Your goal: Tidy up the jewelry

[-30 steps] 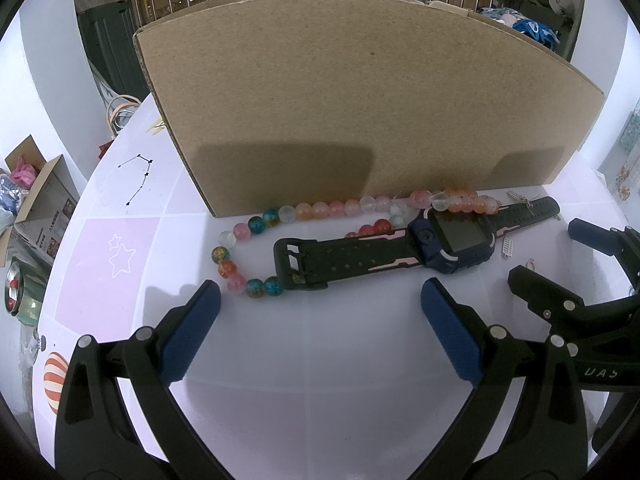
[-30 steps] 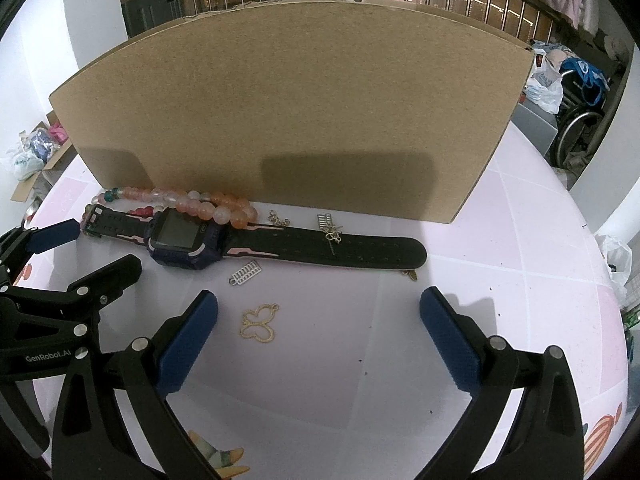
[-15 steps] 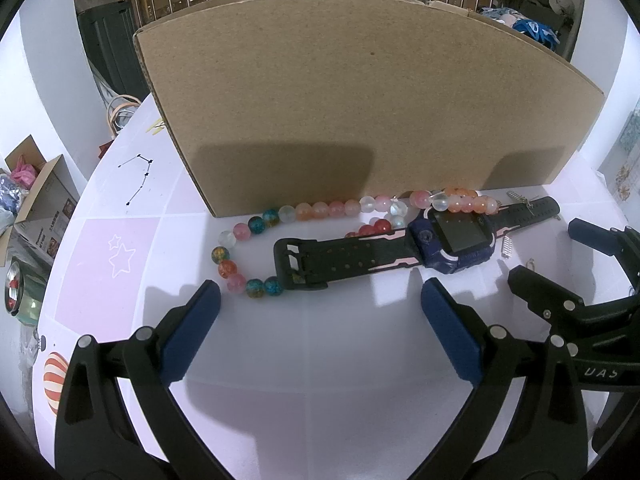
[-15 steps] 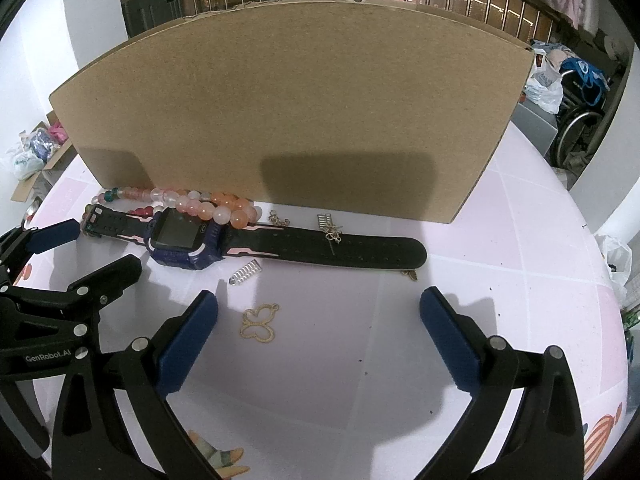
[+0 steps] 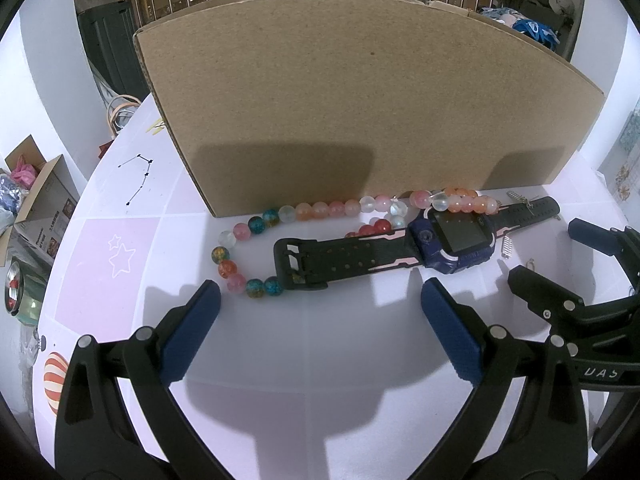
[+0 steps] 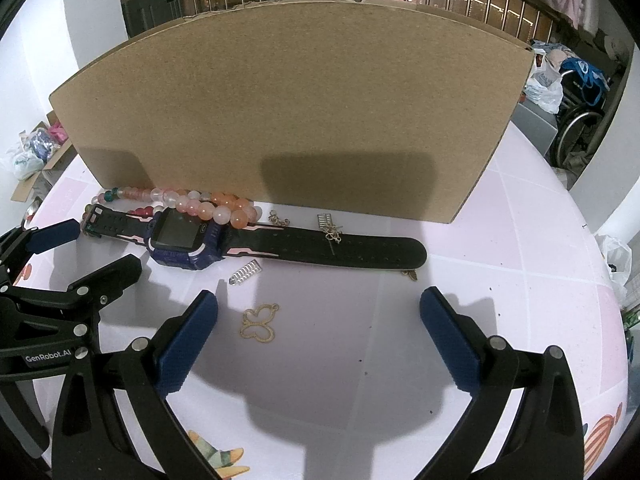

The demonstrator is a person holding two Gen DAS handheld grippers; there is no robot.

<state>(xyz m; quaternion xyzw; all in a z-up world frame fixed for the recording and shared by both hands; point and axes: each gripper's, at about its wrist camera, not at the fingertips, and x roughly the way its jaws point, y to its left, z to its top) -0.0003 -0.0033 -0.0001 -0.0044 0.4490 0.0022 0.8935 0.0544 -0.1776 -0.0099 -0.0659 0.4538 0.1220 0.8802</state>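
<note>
A black and navy wristwatch (image 5: 452,240) (image 6: 188,240) lies flat on the white and pink table, in front of a tall cardboard box (image 5: 360,112) (image 6: 288,120). A string of pink, orange, clear and blue beads (image 5: 320,210) (image 6: 200,204) curls behind and under it. A gold butterfly charm (image 6: 258,324), a small silver piece (image 6: 245,272) and thin gold pieces (image 6: 332,232) lie near the strap. My left gripper (image 5: 320,308) is open and empty just short of the watch strap. My right gripper (image 6: 318,312) is open and empty, the butterfly between its fingers.
The right gripper shows at the right edge of the left wrist view (image 5: 592,272); the left gripper shows at the left of the right wrist view (image 6: 60,272). A railing, open boxes (image 5: 36,200) and bags stand beyond the round table's edge (image 6: 600,280).
The watch has shifted slightly and the small silver piece beside it has moved a little. Both grippers stay open and nearly still.
</note>
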